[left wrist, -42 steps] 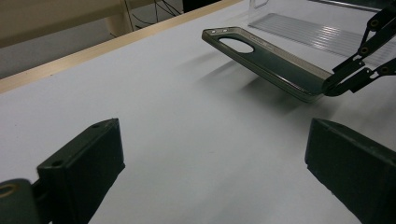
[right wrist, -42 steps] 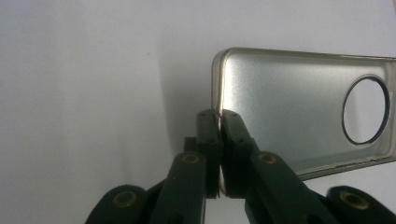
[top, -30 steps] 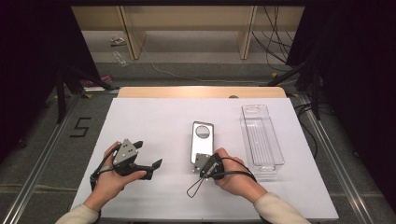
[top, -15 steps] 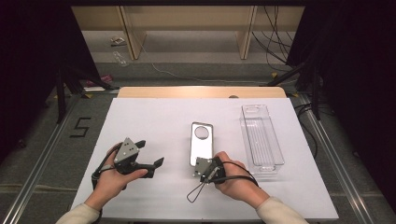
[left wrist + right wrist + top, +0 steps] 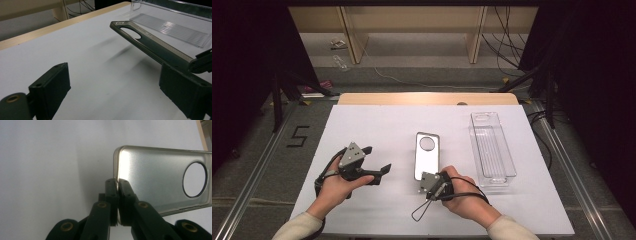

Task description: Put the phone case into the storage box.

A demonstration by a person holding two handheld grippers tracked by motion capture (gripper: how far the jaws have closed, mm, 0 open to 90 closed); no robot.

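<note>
The phone case (image 5: 427,156) is placed near the middle of the surface (image 5: 377,125), its near end raised off it and pinched in the right claw (image 5: 435,176). The clear tray (image 5: 492,147) is set to the right of the case, apart from it, lengthwise front to back. The left claw (image 5: 377,161) is held to the left of the case, well apart, with nothing between its jaws.

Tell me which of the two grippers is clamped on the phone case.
The right gripper, shut on the near edge of the phone case. The left gripper stands open over bare table, gripping nothing.
</note>
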